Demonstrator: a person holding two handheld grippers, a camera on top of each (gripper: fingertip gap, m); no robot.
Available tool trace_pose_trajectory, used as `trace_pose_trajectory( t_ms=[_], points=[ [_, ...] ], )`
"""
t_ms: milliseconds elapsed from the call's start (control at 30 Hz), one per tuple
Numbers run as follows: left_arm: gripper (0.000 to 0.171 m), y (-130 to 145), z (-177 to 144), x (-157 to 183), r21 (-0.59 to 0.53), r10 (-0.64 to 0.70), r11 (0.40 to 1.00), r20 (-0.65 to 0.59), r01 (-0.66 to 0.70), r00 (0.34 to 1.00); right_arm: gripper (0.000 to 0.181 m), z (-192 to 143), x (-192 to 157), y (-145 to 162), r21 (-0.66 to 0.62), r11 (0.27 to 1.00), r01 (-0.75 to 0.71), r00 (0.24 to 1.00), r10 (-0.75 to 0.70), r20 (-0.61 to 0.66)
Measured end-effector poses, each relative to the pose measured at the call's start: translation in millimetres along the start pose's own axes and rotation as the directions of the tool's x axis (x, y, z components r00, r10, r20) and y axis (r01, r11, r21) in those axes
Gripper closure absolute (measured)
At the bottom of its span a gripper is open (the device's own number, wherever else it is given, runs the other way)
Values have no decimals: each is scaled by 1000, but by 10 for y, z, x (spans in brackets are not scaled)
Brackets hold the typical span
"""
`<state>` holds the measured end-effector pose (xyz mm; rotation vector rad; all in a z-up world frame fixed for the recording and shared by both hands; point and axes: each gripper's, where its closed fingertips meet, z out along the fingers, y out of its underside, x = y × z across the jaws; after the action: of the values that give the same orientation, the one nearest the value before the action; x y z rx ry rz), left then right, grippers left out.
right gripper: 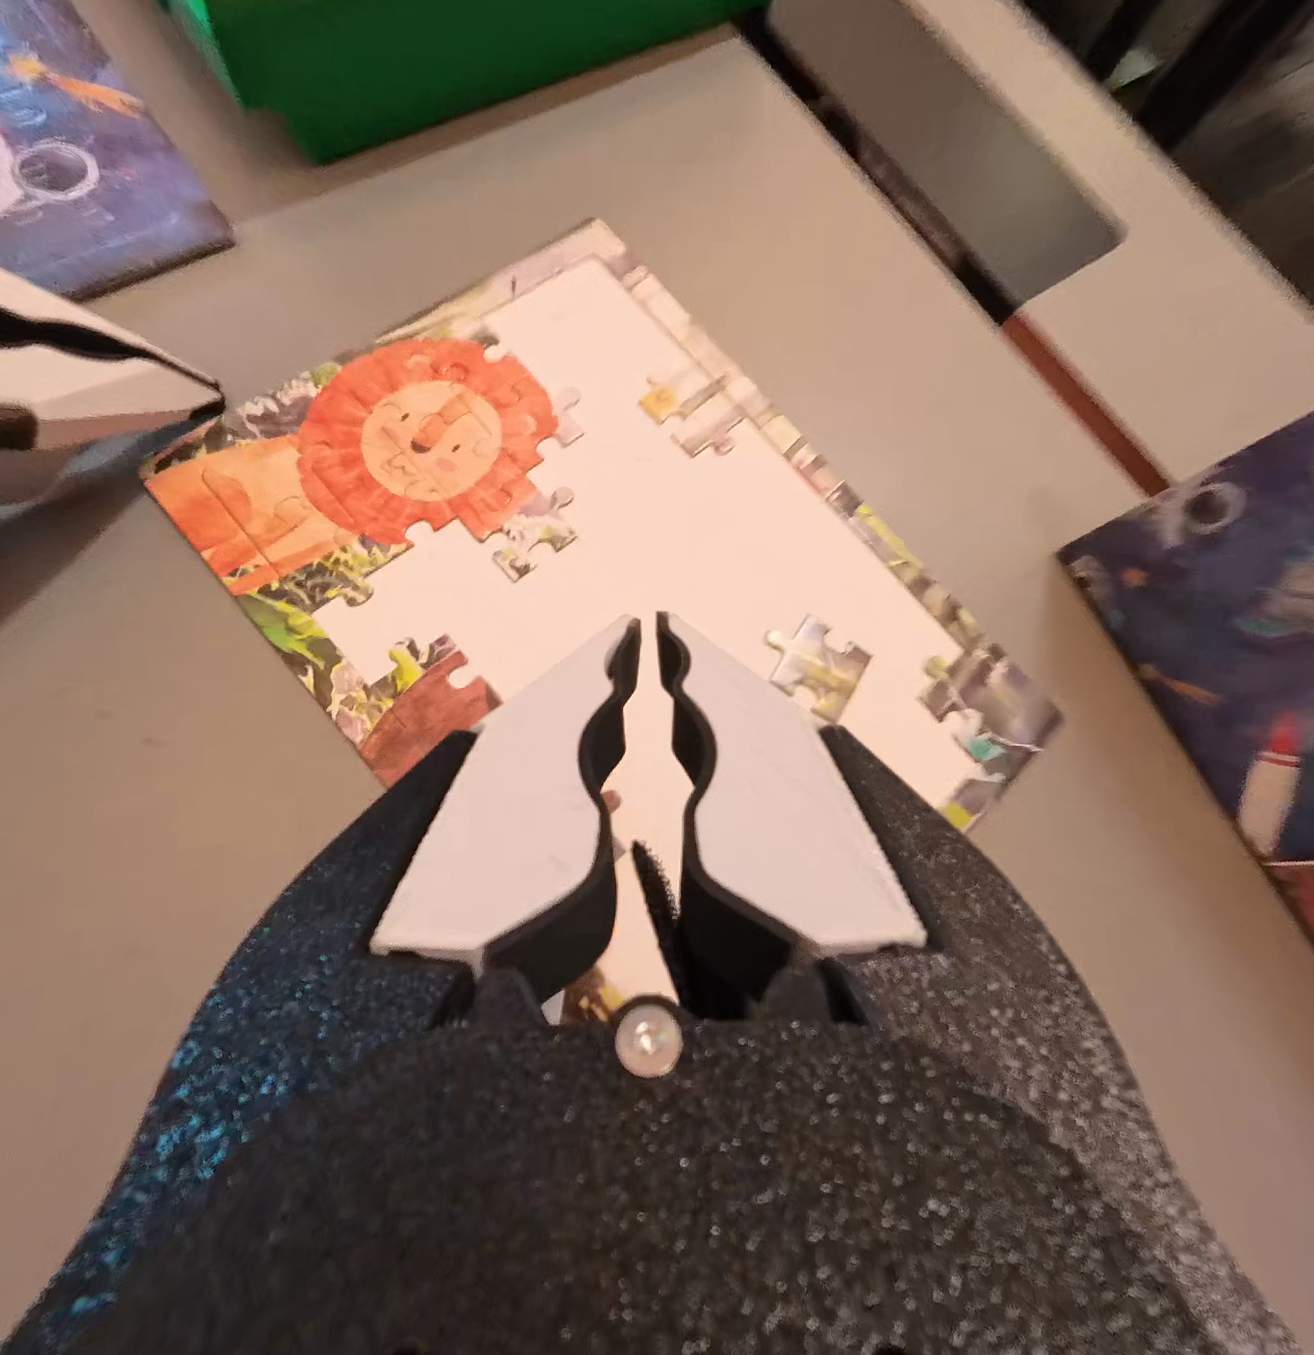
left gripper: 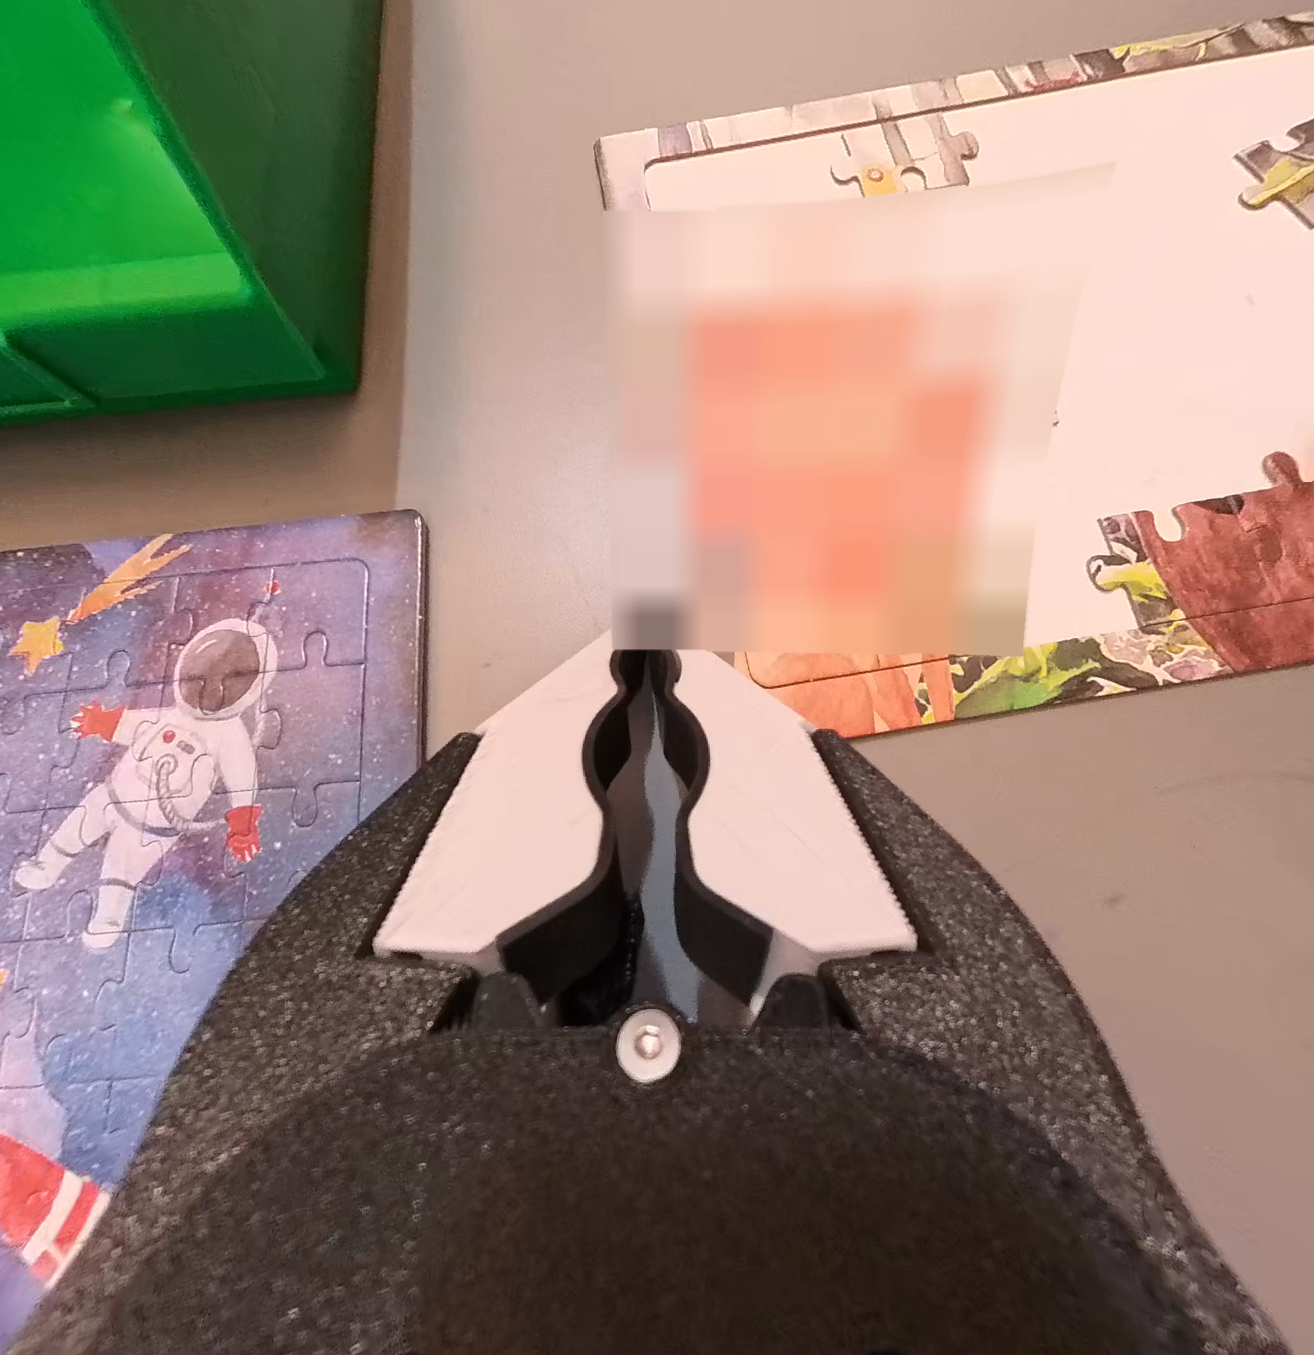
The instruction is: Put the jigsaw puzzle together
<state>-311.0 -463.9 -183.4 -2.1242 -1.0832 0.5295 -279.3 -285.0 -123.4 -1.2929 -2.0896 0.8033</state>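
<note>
The jigsaw board (right gripper: 676, 513) lies flat on the table, its white inside partly filled. An orange lion (right gripper: 427, 432) is assembled at its left, and a brown patch (right gripper: 419, 704) sits at the near edge. Loose pieces (right gripper: 819, 671) (right gripper: 540, 539) lie on the white area. My right gripper (right gripper: 648, 623) hovers over the board's near edge, almost shut with a thin gap and nothing in it. My left gripper (left gripper: 648, 660) is shut and empty at the board's corner (left gripper: 1189, 330), and it also shows in the right wrist view (right gripper: 199, 388). A blurred patch hides the lion in the left wrist view.
A finished space puzzle (left gripper: 163, 770) lies left of the board, and it also shows in the right wrist view (right gripper: 89, 147). A green bin (left gripper: 126, 220) stands behind it. Another dark space-themed board (right gripper: 1226, 623) lies to the right. A second grey table (right gripper: 969, 147) adjoins at the back right. The left gripper's tips are roughly 20 cm from the right gripper's.
</note>
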Motion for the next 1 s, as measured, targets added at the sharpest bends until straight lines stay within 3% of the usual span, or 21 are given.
trace_pose_trajectory(
  t_ms=[67, 167, 433, 1000],
  points=[
    [171, 1, 1, -2, 0, 7, 1000, 8, -7, 1000, 177, -89, 31, -169, 91, 996, -9, 1000, 11, -24],
    [171, 3, 1, -4, -1, 6, 1000, 8, -6, 1000, 180, -100, -18, -258, 165, 981, -98, 994, 90, 54],
    [171, 2, 1, -3, -1, 23, 1000, 21, -23, 1000, 179, 14, -49, -184, 124, 949, -288, 944, 261, 200],
    [171, 5, -4, 4, -1, 23, 1000, 16, -23, 1000, 179, 66, -20, -136, 113, 952, -283, 950, 262, 170]
  ],
)
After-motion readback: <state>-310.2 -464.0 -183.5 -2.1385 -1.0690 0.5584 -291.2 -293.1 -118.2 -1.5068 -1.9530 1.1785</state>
